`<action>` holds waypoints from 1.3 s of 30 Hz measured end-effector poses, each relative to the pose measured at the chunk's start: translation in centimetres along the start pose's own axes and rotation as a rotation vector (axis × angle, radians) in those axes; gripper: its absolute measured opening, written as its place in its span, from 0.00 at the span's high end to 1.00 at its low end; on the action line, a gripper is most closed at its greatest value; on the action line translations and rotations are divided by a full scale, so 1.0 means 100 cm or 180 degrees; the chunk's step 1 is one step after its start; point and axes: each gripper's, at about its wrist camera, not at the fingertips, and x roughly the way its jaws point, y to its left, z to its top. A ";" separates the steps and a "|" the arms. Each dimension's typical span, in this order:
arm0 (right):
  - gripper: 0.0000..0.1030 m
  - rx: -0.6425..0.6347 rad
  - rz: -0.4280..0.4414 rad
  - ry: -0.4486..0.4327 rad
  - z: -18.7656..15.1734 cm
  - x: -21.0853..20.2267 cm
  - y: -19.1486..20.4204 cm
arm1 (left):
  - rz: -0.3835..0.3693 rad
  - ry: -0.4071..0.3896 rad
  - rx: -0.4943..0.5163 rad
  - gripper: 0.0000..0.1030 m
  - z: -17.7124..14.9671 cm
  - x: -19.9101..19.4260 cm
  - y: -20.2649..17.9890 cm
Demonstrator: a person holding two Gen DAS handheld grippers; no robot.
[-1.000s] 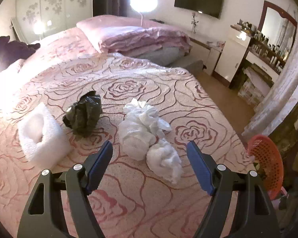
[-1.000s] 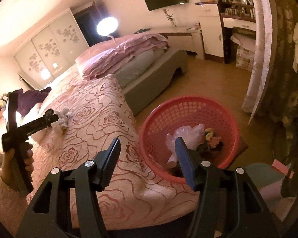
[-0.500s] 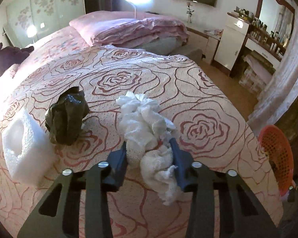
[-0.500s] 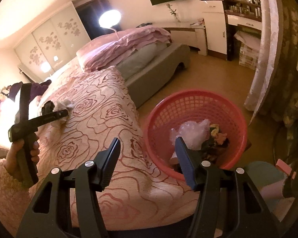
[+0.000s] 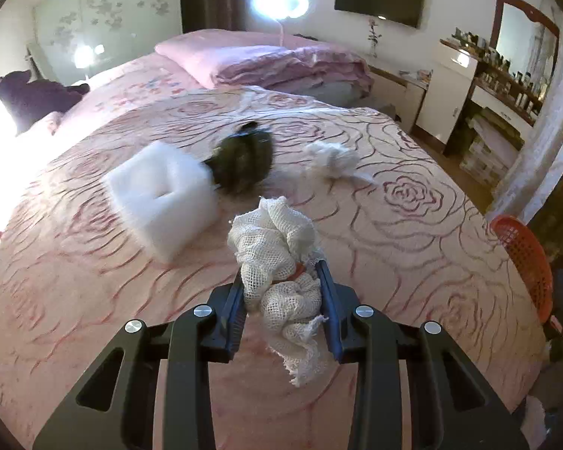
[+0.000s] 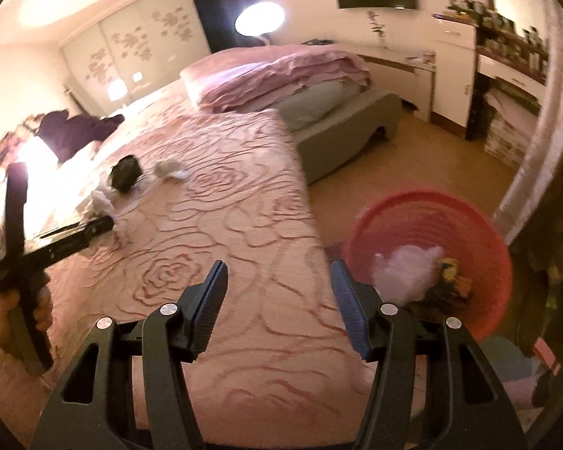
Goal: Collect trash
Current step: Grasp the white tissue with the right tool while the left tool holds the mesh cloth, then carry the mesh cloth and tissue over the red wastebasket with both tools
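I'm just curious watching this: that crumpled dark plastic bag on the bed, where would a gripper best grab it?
Probably at the bunched top of the dark bag, coming down from above on the side away from the white foam block, which sits right against it. The crumpled folds give the two fingers something to pinch; the picture is blurred, so the finer shape is unclear.

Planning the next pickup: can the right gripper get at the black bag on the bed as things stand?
Probably yes. The right gripper is open and empty, and the bedspread between it and the black bag looks bare. The left gripper, shut on white mesh, sits off to the side near that path, so approach wide of it.
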 end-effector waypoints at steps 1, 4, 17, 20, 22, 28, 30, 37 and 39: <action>0.46 -0.0031 0.0046 0.0023 0.003 0.005 0.007 | 0.0009 -0.0015 -0.0018 0.68 -0.004 -0.004 0.003; 0.46 -0.0110 0.0147 0.0089 0.012 0.022 0.025 | -0.0009 -0.0009 -0.0114 0.68 -0.018 -0.013 0.013; 0.46 -0.0332 0.0312 0.0153 0.069 0.098 0.098 | 0.0029 -0.0073 -0.0227 0.68 -0.033 -0.021 0.034; 0.46 -0.0361 0.0337 0.0178 0.079 0.119 0.111 | 0.0011 -0.0026 -0.0289 0.68 -0.033 -0.016 0.039; 0.46 -0.0398 0.0327 0.0192 0.087 0.133 0.119 | -0.0015 -0.0020 -0.0324 0.68 -0.034 -0.015 0.043; 0.46 -0.0376 0.0334 0.0231 0.106 0.162 0.132 | 0.0005 -0.0062 -0.0285 0.68 -0.036 -0.013 0.042; 0.46 -0.0403 0.0336 0.0220 0.110 0.168 0.136 | 0.0009 -0.0067 -0.0279 0.68 -0.036 -0.012 0.042; 0.57 -0.0639 0.0275 0.0294 0.113 0.189 0.156 | 0.0022 -0.0089 -0.0265 0.68 -0.038 -0.011 0.040; 0.59 -0.0722 0.0217 0.0287 0.112 0.192 0.159 | 0.0021 -0.0088 -0.0267 0.68 -0.037 -0.011 0.039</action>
